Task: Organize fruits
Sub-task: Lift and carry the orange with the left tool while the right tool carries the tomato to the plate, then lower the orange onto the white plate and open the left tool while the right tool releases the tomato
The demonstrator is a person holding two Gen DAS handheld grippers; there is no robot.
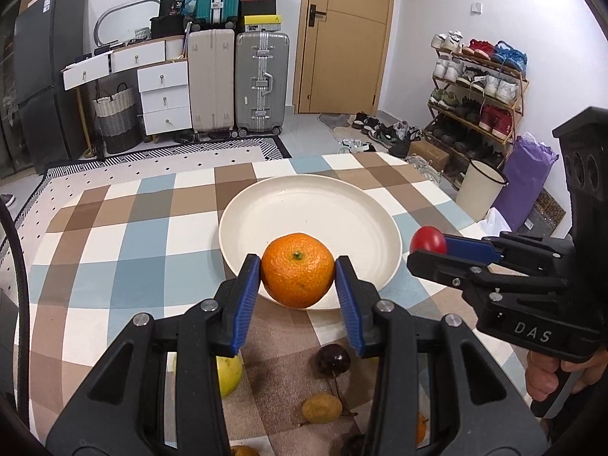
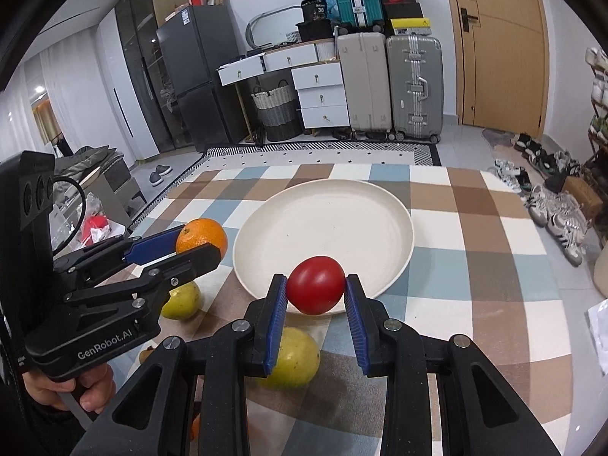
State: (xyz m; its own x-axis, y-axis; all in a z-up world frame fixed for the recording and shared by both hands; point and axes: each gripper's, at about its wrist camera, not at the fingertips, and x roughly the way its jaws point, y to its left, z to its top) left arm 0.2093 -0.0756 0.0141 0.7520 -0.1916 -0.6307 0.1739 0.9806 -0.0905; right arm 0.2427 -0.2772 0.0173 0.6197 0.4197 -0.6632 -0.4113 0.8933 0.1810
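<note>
My left gripper (image 1: 297,274) is shut on an orange (image 1: 297,275) and holds it above the near rim of the empty cream plate (image 1: 304,209). My right gripper (image 2: 315,288) is shut on a red tomato (image 2: 316,285), also over the plate's (image 2: 342,209) near rim. In the left wrist view the right gripper (image 1: 427,247) with the tomato (image 1: 427,240) is to the right of the plate. In the right wrist view the left gripper (image 2: 199,245) with the orange (image 2: 201,236) is to the left of the plate.
On the checked tablecloth (image 1: 114,235) below the grippers lie a yellow-green fruit (image 1: 230,374), a dark cherry (image 1: 332,359), a small brownish fruit (image 1: 322,407) and others. Two yellow-green fruits (image 2: 181,300) (image 2: 294,357) show in the right wrist view. Suitcases, drawers and a shoe rack stand behind.
</note>
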